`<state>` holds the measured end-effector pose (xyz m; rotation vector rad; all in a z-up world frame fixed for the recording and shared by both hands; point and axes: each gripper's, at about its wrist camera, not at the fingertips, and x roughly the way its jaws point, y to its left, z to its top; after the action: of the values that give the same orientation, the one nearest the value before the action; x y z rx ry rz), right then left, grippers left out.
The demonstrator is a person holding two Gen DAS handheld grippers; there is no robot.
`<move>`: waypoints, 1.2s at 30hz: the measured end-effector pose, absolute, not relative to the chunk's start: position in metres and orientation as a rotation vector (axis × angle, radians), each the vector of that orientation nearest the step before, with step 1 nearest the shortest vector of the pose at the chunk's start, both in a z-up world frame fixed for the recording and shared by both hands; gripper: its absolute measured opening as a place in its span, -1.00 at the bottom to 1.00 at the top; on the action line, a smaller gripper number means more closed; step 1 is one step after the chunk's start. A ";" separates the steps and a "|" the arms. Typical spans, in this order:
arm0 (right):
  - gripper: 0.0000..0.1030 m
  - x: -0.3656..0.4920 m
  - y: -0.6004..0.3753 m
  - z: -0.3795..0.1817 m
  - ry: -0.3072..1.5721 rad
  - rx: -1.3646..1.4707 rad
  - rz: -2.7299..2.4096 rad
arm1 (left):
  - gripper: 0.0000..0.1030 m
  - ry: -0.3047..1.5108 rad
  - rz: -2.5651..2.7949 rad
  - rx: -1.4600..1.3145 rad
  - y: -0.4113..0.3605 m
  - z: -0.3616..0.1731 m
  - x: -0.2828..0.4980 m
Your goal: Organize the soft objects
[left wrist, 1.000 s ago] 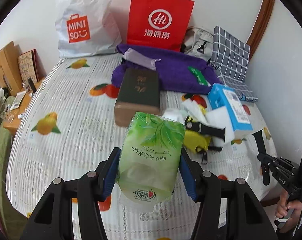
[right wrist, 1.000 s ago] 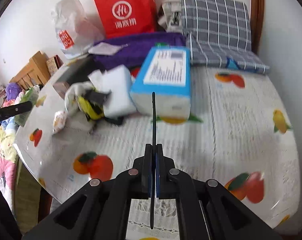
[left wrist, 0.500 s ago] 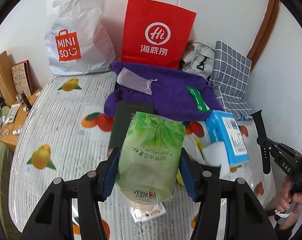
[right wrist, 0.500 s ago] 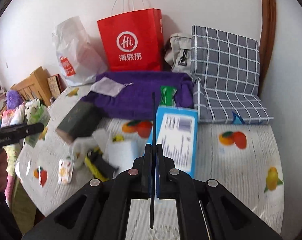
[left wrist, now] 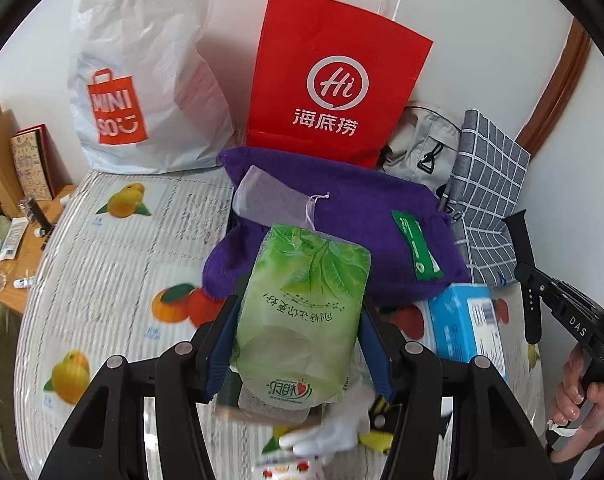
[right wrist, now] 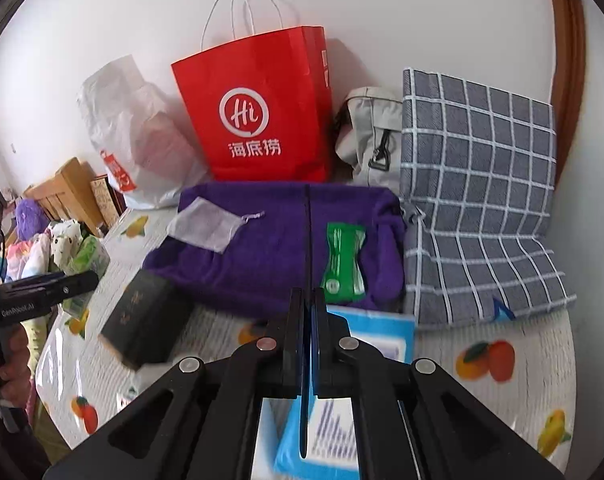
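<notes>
My left gripper (left wrist: 298, 314) is shut on a green pack of tissues (left wrist: 305, 280), held above the table in front of a purple towel (left wrist: 361, 216). In the right wrist view the same gripper (right wrist: 82, 280) shows at the left edge with the green pack (right wrist: 90, 256). My right gripper (right wrist: 307, 296) is shut on a thin black strap (right wrist: 307, 232) that stands up edge-on between its fingers. In the left wrist view that strap (left wrist: 523, 264) shows at the right. A pale mesh pouch (left wrist: 270, 200) and a green packet (left wrist: 415, 248) lie on the towel.
Against the back wall stand a red paper bag (left wrist: 333, 88), a white plastic bag (left wrist: 142, 80), a grey bag (right wrist: 369, 132) and a checked cushion (right wrist: 477, 184). On the fruit-print table (left wrist: 102, 280) lie a blue box (left wrist: 465, 324), a dark box (right wrist: 142, 320) and a white glove (left wrist: 333, 432).
Both grippers have travelled toward the back wall and risen, each keeping its load. The bags and the purple towel now look larger and nearer.
</notes>
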<state>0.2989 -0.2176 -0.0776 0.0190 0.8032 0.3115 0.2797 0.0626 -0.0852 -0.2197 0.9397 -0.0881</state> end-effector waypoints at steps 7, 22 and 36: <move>-0.94 0.345 -0.204 -0.079 0.816 0.034 0.337 | 0.06 0.973 -0.093 -0.220 0.059 -0.094 0.321; -0.94 0.419 -0.175 -0.115 0.911 0.021 0.371 | 0.07 1.022 -0.105 -0.229 0.063 -0.116 0.387; -0.94 0.458 -0.164 -0.172 1.036 0.034 0.411 | 0.07 1.091 -0.121 -0.192 0.049 -0.155 0.421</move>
<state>0.4582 -0.1637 -0.1717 0.0345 1.0362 0.4107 0.4210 0.0487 -0.1553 -0.1923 1.0906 -0.1211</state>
